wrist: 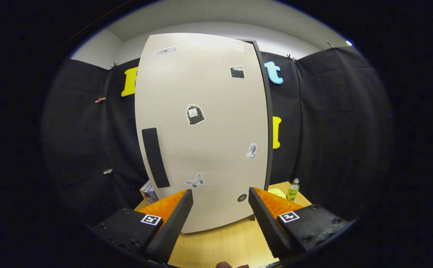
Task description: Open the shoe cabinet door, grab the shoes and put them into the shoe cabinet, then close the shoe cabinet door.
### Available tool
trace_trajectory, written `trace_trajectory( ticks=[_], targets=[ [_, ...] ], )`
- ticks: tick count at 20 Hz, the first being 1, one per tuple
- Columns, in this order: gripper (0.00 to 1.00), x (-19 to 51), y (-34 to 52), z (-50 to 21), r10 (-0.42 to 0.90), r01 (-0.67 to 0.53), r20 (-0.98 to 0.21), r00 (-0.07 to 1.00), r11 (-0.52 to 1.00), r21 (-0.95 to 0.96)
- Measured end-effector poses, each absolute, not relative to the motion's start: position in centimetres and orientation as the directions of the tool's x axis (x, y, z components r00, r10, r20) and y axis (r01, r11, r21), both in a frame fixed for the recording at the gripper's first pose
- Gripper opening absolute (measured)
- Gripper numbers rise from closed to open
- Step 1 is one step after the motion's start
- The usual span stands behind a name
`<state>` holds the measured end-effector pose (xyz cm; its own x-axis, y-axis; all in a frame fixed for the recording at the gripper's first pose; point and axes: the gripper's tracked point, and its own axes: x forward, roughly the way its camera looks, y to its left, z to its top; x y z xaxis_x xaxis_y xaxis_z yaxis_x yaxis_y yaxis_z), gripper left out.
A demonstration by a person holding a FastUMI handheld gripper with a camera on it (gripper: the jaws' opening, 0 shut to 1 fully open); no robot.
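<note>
The shoe cabinet (pixel 201 130) stands upright on the wooden table (pixel 220 245), straight ahead of the gripper (pixel 220 208), with its pale door (pixel 205 156) facing the camera. The door lies flush against the dark edge of the cabinet body that shows along its right side, so it appears closed. A long black handle (pixel 155 157) runs vertically near the door's left edge, in its lower half. Several stickers dot the door: a dark bag-shaped one (pixel 195 114) near the middle, a clapperboard (pixel 237 72) above and to the right of it, a small bust (pixel 252 150) lower on the right, a butterfly (pixel 195 181) just right of the handle's lower end, a round button (pixel 242 198) near the bottom right corner, and a pale oblong one (pixel 165 51) near the top left.

The gripper's two fingers are spread wide apart, holding nothing, and the lower part of the door shows in the gap between them. The fingers do not touch the cabinet.

To the left of the cabinet's base, just behind the left finger, sits a small stack of books or boxes (pixel 148 192). To the right of the base stands a green-labelled bottle (pixel 293 190) on the table, with a pale yellow object (pixel 277 192) between it and the cabinet. Black cloth (pixel 335 130) hangs behind the cabinet on both sides.
</note>
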<state>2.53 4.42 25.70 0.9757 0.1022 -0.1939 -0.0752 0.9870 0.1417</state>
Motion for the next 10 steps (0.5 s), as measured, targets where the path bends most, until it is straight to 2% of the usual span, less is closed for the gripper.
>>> trace_trajectory(
  ticks=[10],
  targets=[
    [0.98,1.2,3.1,26.1,0.099,-0.079,-0.179,0.979,0.990,0.117]
  ],
)
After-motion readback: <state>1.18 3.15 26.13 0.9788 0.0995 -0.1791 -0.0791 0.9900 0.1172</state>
